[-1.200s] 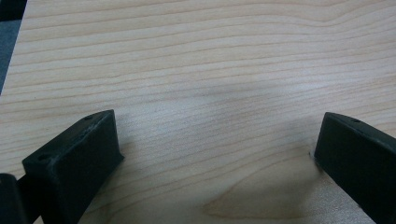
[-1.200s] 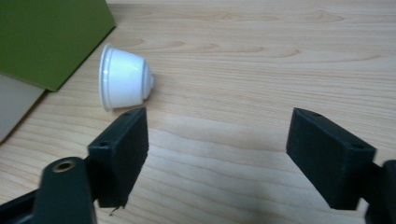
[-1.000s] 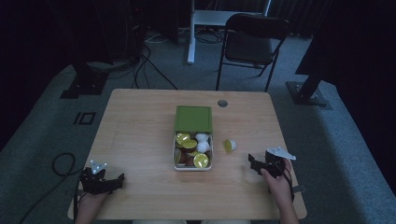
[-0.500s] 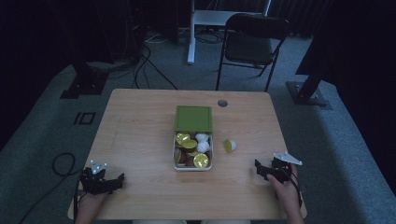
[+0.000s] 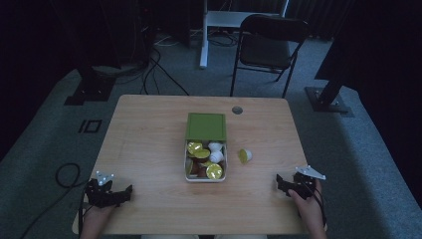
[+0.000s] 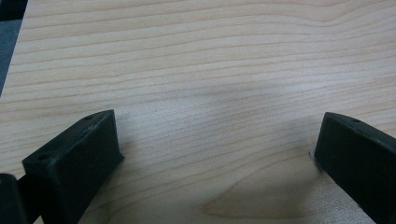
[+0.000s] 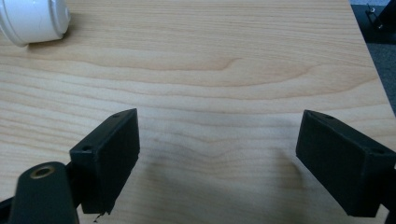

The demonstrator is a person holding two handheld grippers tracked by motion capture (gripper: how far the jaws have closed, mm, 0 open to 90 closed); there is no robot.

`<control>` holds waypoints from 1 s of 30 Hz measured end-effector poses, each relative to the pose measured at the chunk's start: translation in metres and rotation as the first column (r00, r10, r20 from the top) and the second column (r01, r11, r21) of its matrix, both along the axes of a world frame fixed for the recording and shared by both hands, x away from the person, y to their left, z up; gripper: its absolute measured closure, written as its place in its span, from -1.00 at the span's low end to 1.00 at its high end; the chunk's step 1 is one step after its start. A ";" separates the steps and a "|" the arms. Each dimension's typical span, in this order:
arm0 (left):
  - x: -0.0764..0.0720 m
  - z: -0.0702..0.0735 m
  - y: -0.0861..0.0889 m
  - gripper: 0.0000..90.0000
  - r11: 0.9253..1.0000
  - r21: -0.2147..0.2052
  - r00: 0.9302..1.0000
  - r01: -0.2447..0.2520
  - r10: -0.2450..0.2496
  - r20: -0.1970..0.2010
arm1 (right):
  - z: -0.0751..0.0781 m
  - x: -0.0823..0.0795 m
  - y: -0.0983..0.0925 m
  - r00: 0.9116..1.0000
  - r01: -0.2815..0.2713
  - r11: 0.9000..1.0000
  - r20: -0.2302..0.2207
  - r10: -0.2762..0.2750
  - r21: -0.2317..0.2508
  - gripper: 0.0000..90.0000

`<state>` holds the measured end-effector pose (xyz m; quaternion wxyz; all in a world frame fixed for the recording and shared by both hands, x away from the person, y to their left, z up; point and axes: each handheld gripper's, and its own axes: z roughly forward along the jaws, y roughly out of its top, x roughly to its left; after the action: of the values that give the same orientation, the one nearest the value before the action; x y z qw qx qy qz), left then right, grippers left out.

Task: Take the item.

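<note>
An open tin (image 5: 187, 169) holding several coffee capsules (image 5: 215, 171) stands mid-table, its green lid (image 5: 206, 126) lying just behind it. One loose capsule (image 5: 244, 156) with a yellow top lies on the wood right of the tin; its white body (image 7: 32, 18) shows at the top left of the right gripper view. My right gripper (image 5: 281, 182) (image 7: 219, 126) rests near the front right corner, apart from that capsule. Its jaws have just been opening and stand wide with only bare wood between them. My left gripper (image 5: 128, 191) (image 6: 215, 126) sits at the front left, open over bare wood.
The wooden table (image 5: 149, 134) has a round cable hole (image 5: 237, 110) near its far edge. A folding chair (image 5: 268, 45) stands behind the table. Cables (image 5: 67, 174) trail on the floor at the left. The table's right edge lies close to my right gripper.
My right gripper has drawn a little to the right and toward the near edge, away from the loose capsule. The left gripper and the capsule have stayed put.
</note>
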<state>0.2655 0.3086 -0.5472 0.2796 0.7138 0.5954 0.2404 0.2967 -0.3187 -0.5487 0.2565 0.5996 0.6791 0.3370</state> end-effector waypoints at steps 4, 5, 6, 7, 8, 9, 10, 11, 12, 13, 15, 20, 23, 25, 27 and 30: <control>0.000 0.000 0.000 -0.99 1.000 0.000 1.000 0.000 0.000 0.000 | -0.001 -0.003 0.000 1.000 -0.013 1.000 -0.019 0.013 -0.009 -0.70; 0.000 0.000 0.000 -0.99 1.000 0.000 1.000 0.000 0.000 0.000 | -0.001 -0.003 0.001 1.000 -0.011 1.000 -0.020 0.011 -0.008 -0.70; 0.000 0.000 0.000 -0.99 1.000 0.000 1.000 0.000 0.000 0.000 | -0.001 -0.004 0.001 1.000 -0.009 1.000 -0.025 0.009 -0.010 -0.70; 0.000 0.000 0.000 -0.99 1.000 0.000 1.000 0.000 0.000 0.000 | -0.001 -0.004 0.001 0.999 -0.013 1.000 -0.032 0.012 -0.015 -0.70; 0.000 0.000 0.000 -0.99 1.000 0.000 1.000 0.000 0.000 0.000 | -0.001 -0.005 0.002 0.999 -0.015 1.000 -0.039 0.014 -0.019 -0.70; 0.000 0.000 0.000 -0.99 1.000 0.000 1.000 0.000 0.000 0.000 | -0.002 -0.005 0.002 0.999 -0.014 1.000 -0.044 0.013 -0.025 -0.70; 0.000 0.000 0.000 -0.99 1.000 0.000 1.000 0.000 0.000 0.000 | -0.002 -0.005 0.002 0.999 -0.017 0.999 -0.051 0.015 -0.033 -0.70; 0.000 0.000 0.000 -0.99 1.000 0.000 1.000 0.000 0.000 0.000 | -0.002 -0.006 0.002 0.998 -0.017 0.999 -0.053 0.015 -0.039 -0.70; 0.000 0.000 0.000 -0.99 1.000 0.000 1.000 0.000 0.000 0.000 | -0.002 -0.006 0.003 0.998 -0.018 0.999 -0.054 0.016 -0.046 -0.70; 0.000 0.000 0.000 -0.99 1.000 0.000 1.000 0.000 0.000 0.000 | -0.002 -0.007 0.004 0.998 -0.020 0.999 -0.055 0.017 -0.050 -0.71; 0.000 0.000 0.000 -0.99 1.000 0.001 1.000 0.001 -0.001 -0.001 | -0.002 -0.007 0.004 0.998 -0.017 0.999 -0.056 0.014 -0.050 -0.71; 0.000 0.000 0.000 -0.99 1.000 0.001 1.000 0.001 -0.001 -0.001 | -0.002 -0.008 0.004 0.998 -0.021 0.999 -0.058 0.019 -0.048 -0.72; 0.000 0.000 0.000 -0.99 1.000 0.001 1.000 0.001 -0.001 -0.001 | -0.002 -0.008 0.004 0.998 -0.022 0.999 -0.059 0.019 -0.048 -0.72; 0.000 0.000 0.000 -0.99 1.000 0.001 1.000 0.001 -0.001 -0.001 | -0.002 -0.008 0.004 0.998 -0.021 0.999 -0.059 0.018 -0.048 -0.72; 0.000 0.000 0.000 -0.99 1.000 0.001 1.000 0.001 -0.001 -0.001 | -0.002 -0.008 0.004 0.998 -0.021 0.999 -0.059 0.018 -0.048 -0.72; 0.000 0.000 0.000 -0.99 1.000 0.001 1.000 0.000 0.000 -0.001 | -0.002 -0.008 0.004 0.998 -0.021 0.999 -0.059 0.018 -0.048 -0.72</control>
<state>0.2654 0.3087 -0.5471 0.2791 0.7142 0.5952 0.2405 0.2890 -0.3150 -0.5509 0.2475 0.5962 0.7001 0.3052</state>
